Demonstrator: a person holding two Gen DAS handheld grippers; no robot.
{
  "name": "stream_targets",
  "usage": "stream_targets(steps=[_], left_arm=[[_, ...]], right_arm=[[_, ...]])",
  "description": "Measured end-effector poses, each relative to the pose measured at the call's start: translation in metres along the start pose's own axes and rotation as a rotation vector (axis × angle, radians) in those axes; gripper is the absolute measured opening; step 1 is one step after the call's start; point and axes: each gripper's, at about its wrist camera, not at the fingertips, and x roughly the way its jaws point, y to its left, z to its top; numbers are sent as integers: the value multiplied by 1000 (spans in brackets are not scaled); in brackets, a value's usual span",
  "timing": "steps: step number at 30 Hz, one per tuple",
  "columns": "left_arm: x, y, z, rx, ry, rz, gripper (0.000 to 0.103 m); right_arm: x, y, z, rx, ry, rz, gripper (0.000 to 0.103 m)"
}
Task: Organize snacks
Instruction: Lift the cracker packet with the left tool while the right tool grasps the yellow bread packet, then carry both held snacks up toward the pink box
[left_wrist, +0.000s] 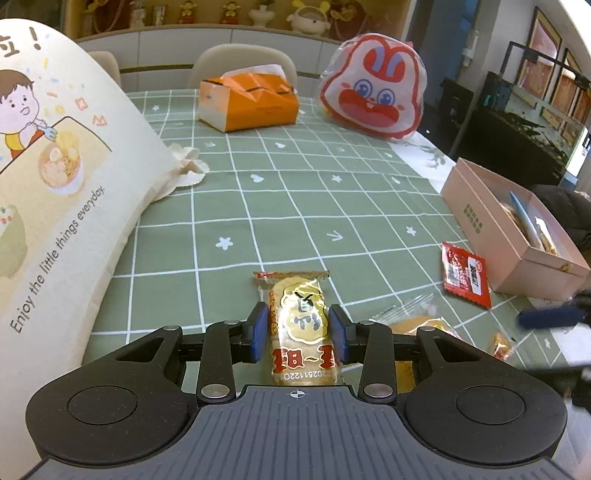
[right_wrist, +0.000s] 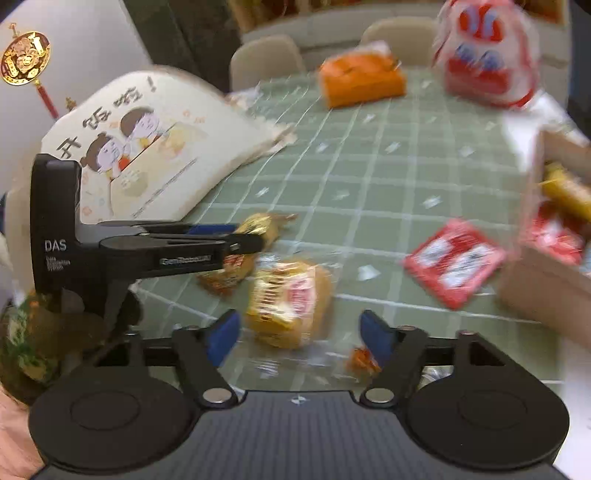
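Box: pink box (left_wrist: 517, 236) at bench's right edge, partly filled.
Left claw (left_wrist: 299, 334): clamping rice cracker packet (left_wrist: 301, 325).
Right claw (right_wrist: 299, 334): open, empty.
Remaining: red sachet (left_wrist: 466, 274), loose snacks.

home dining room: tablecloth (left_wrist: 295, 206), chairs (left_wrist: 243, 61)

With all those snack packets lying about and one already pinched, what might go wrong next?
The left hand-held gripper pinches a long golden wrapped snack near one end only, so it may swing or slip out. The right hand-held gripper, open, hangs over a yellow cellophane-wrapped cake with a small orange candy by its finger; it could grab both. The pink cardboard box already looks fairly full.
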Motion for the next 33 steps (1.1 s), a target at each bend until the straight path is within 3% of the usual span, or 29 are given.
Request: stream_targets(steps=[2, 4, 9, 16, 23, 26, 27, 28, 33], left_arm=[[0, 0, 0, 0, 2, -10, 41], [-2, -1, -1, 0, 2, -24, 41], [-3, -7, -2, 7, 2, -48, 41], [-3, -14, -5, 25, 13, -71, 41], [-3, -21, -8, 74, 13, -42, 41], [-4, -22, -9, 87, 12, -34, 41], [-4, -23, -10, 90, 12, -33, 41], [-5, -23, -10, 93, 11, -31, 41], [-4, -24, -10, 93, 14, -30, 41]], right_arm=[[-9, 0, -8, -54, -58, -120, 81], [-9, -2, -14, -93, -68, -186, 81], [-3, -14, -27, -52, -24, -127, 81], [-6, 16, -27, -87, -132, -124, 83], [37, 33, -17, -51, -56, -146, 83], [42, 34, -18, -43, -44, -122, 72], [41, 35, -20, -52, -43, -116, 61], [39, 37, -21, -64, -42, -117, 58], [21, 37, -26, -76, -59, -101, 53]])
